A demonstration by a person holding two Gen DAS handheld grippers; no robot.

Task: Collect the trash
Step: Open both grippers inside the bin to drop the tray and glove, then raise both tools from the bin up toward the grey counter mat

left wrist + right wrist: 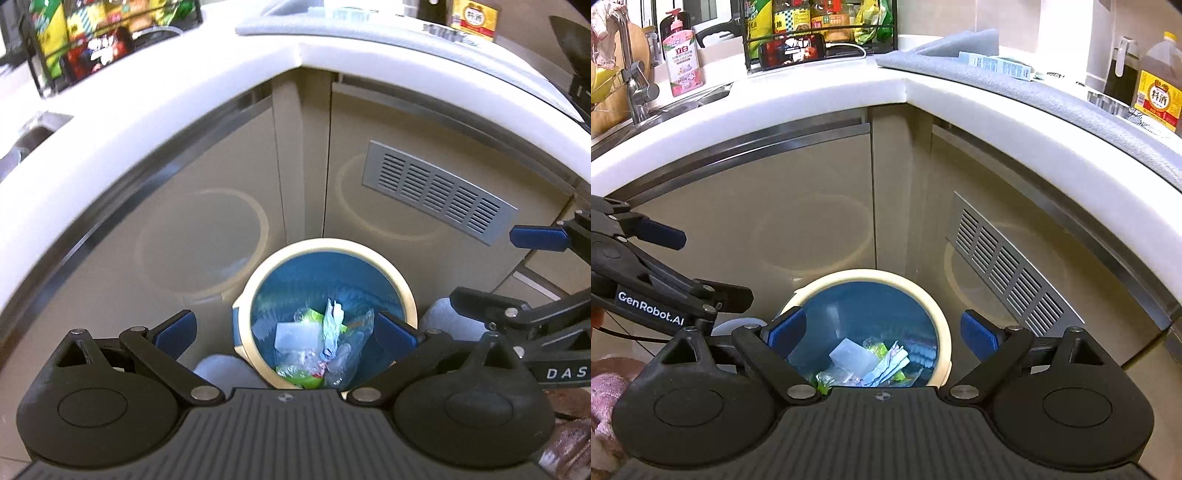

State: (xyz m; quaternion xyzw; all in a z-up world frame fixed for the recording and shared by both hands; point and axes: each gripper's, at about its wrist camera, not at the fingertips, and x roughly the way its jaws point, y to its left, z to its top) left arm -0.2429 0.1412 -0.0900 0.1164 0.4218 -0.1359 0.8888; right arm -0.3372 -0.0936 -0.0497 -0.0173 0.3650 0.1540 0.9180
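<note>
Black ribbed housing fills the bottom of both wrist views, and from it each gripper's blue-padded fingers spread wide with nothing between them; the left gripper [284, 328] and the right gripper [882, 332] both hang above the same round bin [400, 291], which stands on the floor in the corner where two beige cabinet doors [207, 206] meet; the bin has a cream rim and a blue liner [306, 280]; the trash [317, 343] lies in a loose heap at its bottom: a flat pale translucent piece, crumpled white and light-blue paper, clear crinkled plastic, and bright green wrapper scraps with a touch of red; a grey slatted vent [439, 192] sits in the right-hand door; above runs a white countertop [827, 88] with a grey mat [960, 62]; on it stand a wire rack of bottles and packets [820, 33], a pink soap bottle [681, 55] beside the tap [635, 77], and a yellow-labelled bottle [1158, 85] at far right.
</note>
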